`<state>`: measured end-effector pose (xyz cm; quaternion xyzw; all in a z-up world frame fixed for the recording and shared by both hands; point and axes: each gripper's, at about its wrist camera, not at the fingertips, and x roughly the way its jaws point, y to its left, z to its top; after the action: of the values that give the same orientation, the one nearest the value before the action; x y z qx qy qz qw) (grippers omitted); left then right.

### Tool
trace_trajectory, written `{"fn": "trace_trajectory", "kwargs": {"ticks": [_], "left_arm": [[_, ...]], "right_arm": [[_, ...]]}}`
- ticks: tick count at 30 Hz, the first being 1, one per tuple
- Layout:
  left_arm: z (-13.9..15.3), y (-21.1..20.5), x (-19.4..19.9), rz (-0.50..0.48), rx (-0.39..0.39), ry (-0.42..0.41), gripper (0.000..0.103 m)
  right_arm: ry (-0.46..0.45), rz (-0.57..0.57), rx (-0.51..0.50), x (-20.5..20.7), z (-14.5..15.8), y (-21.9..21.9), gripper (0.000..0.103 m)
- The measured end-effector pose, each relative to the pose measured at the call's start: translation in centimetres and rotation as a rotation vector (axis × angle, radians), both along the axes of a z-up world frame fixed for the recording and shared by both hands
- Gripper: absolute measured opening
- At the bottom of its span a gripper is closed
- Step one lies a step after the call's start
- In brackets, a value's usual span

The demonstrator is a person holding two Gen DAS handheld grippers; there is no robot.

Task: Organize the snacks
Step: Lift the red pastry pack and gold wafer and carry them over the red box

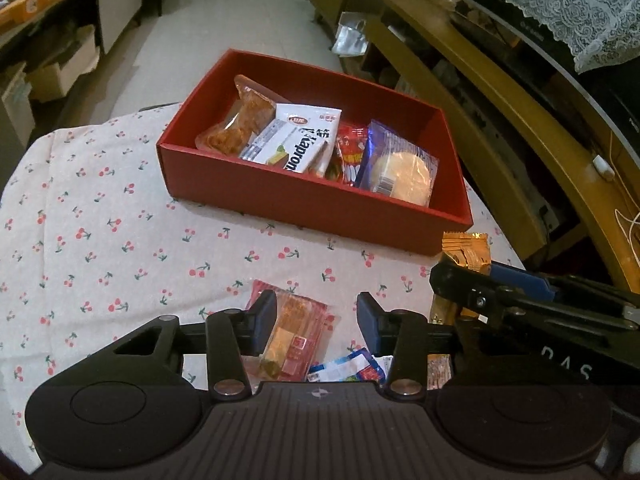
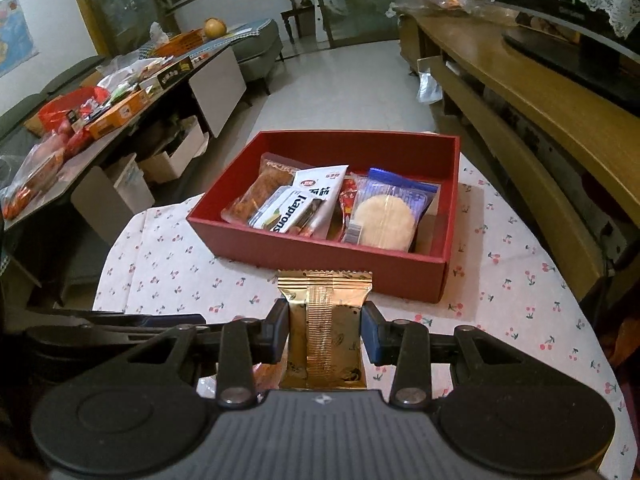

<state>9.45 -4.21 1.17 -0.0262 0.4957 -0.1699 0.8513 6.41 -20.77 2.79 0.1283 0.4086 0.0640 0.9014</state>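
Between the pads of the right hand-held gripper [image 2: 325, 330] sits a gold snack packet [image 2: 325, 320], clamped across its width with its crimped end pointing forward at the red box [image 2: 320, 258]. To place it well, carry it level over the near wall, lower it into the free space at the right end beside the blue-wrapped round biscuit [image 2: 386, 216], and release only once the packet clears the rim. Judged from this, the carry step is in hand.

The right tool is held low, close above the surface [image 2: 168, 276], aimed straight at the box. The left hand-held gripper [image 1: 317, 316] stands with its jaws apart above a red-wrapped snack [image 1: 294, 336] lying on the cherry-print cloth, angled slightly down; beside it lies a blue-and-white packet [image 1: 348, 368]. Farther off, the box already holds a white wafer packet [image 1: 296, 144] and others.
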Motion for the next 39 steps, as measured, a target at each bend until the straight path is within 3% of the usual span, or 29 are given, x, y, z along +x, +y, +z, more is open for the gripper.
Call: {"fn": "trace_trajectory", "kwargs": {"ticks": [6, 12, 15, 17, 21, 30, 39], "left_arm": [[-2.2, 0.2, 0.9, -0.002, 0.057, 0.041, 0.073], [-5.1, -0.5, 2.0, -0.004, 0.154, 0.075, 0.082], [-6.0, -0.8, 2.3, -0.009, 0.163, 0.083, 0.081], [-6.6, -0.9, 2.4, -0.014, 0.169, 0.096, 0.070], [-6.7, -1.2, 1.8, -0.019, 0.186, 0.097, 0.064], [-4.5, -0.4, 1.1, 0.005, 0.103, 0.089, 0.063], [-1.1, -1.0, 3.0, 0.024, 0.021, 0.020, 0.063]], "right_arm": [[0.033, 0.005, -0.016, 0.1, -0.7, 0.1, 0.045], [0.062, 0.011, -0.018, -0.1, -1.4, 0.1, 0.045], [0.074, 0.023, -0.022, 0.1, -1.7, 0.3, 0.045], [0.086, 0.026, -0.026, 0.2, -2.0, 0.3, 0.045], [0.105, 0.017, -0.035, 0.5, -2.6, 0.1, 0.045], [0.074, -0.021, -0.026, 0.5, -1.9, -0.8, 0.045], [0.027, -0.064, -0.001, 3.3, -0.6, -1.7, 0.045]]}}
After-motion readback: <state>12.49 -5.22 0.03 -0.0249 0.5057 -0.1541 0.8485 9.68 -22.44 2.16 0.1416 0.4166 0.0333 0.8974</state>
